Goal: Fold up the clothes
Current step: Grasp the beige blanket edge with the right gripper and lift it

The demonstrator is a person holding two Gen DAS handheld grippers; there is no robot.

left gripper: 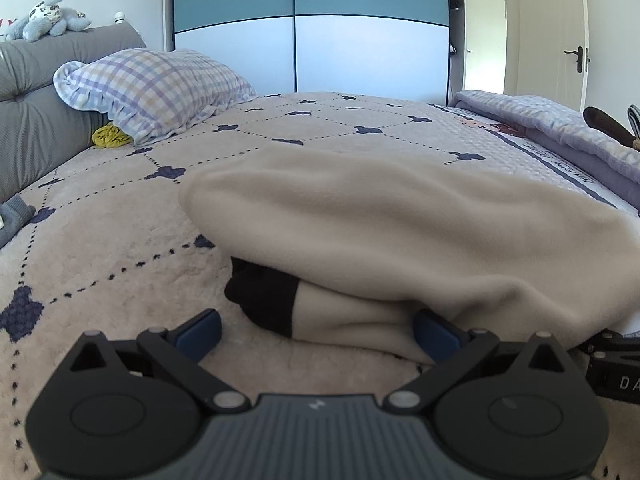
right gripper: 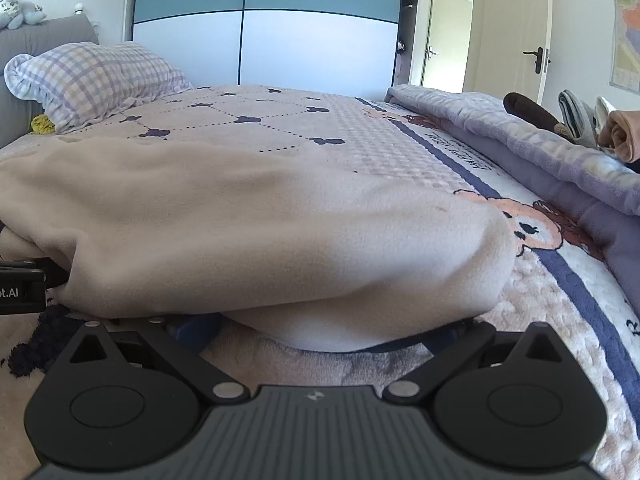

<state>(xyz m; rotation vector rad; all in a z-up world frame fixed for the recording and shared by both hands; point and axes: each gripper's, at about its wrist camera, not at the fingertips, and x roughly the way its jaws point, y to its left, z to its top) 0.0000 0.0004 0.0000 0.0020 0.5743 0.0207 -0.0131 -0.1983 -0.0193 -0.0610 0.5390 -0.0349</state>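
One beige fleece garment [left gripper: 400, 216] with a black cuff [left gripper: 264, 300] lies folded over on the bed [left gripper: 100, 240], near its front edge. Left hand-held gripper [left gripper: 316, 332]: jaws spread wide, low at the garment's near edge, right pad touching fabric, nothing clamped. Right hand-held gripper [right gripper: 320, 330]: fingers tucked under the fleece hem, can't tell opening or grip. One checked pillow [left gripper: 148, 88], one grey headboard [left gripper: 36, 92], one plush toy [left gripper: 44, 20], one folded lilac blanket [right gripper: 540, 152]. Blue-banded wardrobe [left gripper: 312, 24] behind, door [right gripper: 520, 40] right.
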